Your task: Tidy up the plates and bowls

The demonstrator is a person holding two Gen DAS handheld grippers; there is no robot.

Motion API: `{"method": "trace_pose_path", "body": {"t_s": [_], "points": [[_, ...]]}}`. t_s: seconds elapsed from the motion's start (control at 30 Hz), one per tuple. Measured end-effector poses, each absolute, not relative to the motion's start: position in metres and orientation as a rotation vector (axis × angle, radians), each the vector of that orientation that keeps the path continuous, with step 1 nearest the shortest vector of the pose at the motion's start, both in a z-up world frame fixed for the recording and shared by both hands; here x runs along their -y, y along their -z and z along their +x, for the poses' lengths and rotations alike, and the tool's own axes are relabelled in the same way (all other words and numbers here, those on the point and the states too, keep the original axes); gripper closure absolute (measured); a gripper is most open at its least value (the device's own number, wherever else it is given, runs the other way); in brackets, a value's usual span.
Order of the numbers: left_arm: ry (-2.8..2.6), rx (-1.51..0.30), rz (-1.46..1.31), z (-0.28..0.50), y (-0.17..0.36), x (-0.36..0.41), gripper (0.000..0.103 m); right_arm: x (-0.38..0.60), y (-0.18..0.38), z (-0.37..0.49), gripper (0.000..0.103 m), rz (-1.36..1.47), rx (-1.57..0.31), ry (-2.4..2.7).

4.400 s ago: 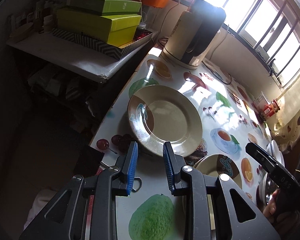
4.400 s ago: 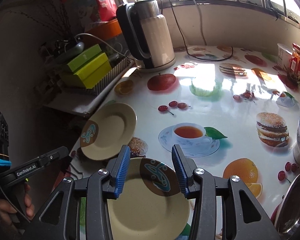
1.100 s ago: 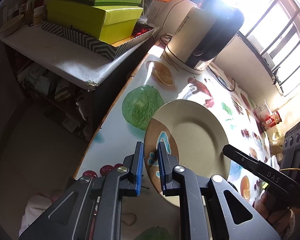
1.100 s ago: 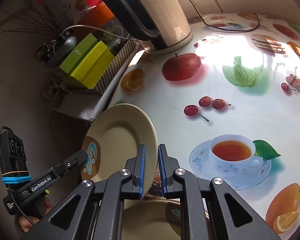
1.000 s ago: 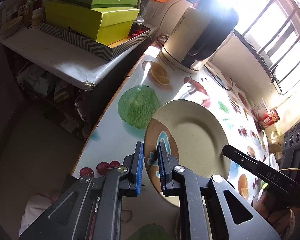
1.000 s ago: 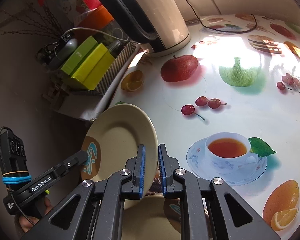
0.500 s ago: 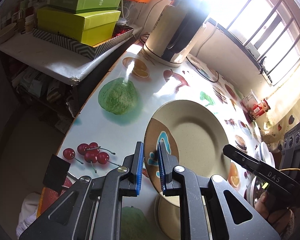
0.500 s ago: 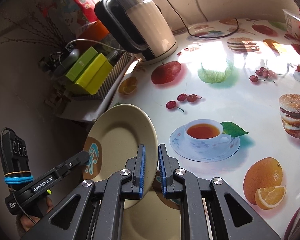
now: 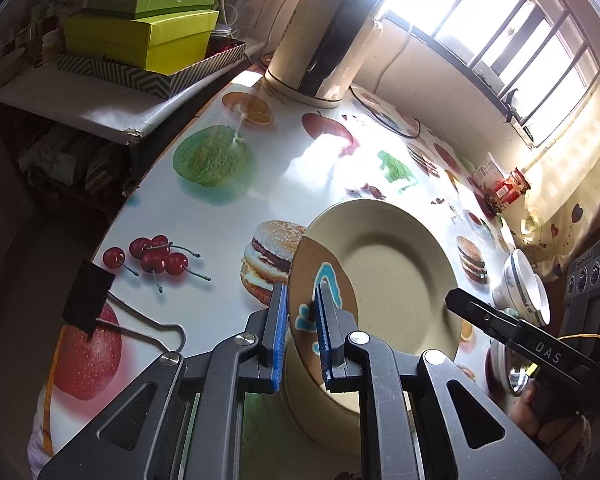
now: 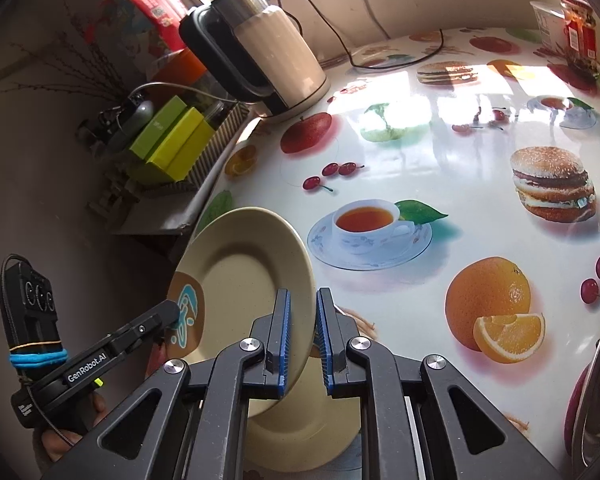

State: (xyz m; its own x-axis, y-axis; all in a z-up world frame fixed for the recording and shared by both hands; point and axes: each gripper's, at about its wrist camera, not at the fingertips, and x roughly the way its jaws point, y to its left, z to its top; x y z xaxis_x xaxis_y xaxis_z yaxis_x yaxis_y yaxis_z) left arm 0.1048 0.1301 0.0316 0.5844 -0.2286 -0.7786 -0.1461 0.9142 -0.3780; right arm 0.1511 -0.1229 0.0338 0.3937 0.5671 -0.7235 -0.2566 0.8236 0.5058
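Note:
A beige plate (image 9: 392, 276) with a brown and blue patch is lifted and tilted above the table. My left gripper (image 9: 302, 320) is shut on its patterned rim. My right gripper (image 10: 302, 328) is shut on the opposite rim of the same plate (image 10: 244, 280). Each gripper shows in the other's view: the right gripper (image 9: 456, 302) at the plate's far edge, the left gripper (image 10: 174, 312) on the patch. A second beige plate (image 10: 300, 440) lies flat on the table just under the lifted one, partly hidden by it. White patterned bowls (image 9: 520, 288) stand further right.
A kettle (image 9: 320, 40) stands at the table's back, its cord trailing behind. Yellow-green boxes (image 9: 140, 36) sit on a side shelf beyond the table edge. A black binder clip (image 9: 88, 296) lies at the left. A steel bowl (image 10: 596, 400) sits at the right edge.
Both grippers, still shut on the plate, have carried it sideways along the table, away from the shelf. The second plate now lies right beneath it.

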Motion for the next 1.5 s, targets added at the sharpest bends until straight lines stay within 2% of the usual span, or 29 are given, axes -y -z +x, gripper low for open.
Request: {"method": "trace_pose_path", "body": {"t_s": [1.5], "points": [[0.061, -1.012, -0.403, 0.082, -0.006, -0.110, 0.088, 0.141, -0.015, 0.116, 0.088, 0.307, -1.058, -0.486]]}}
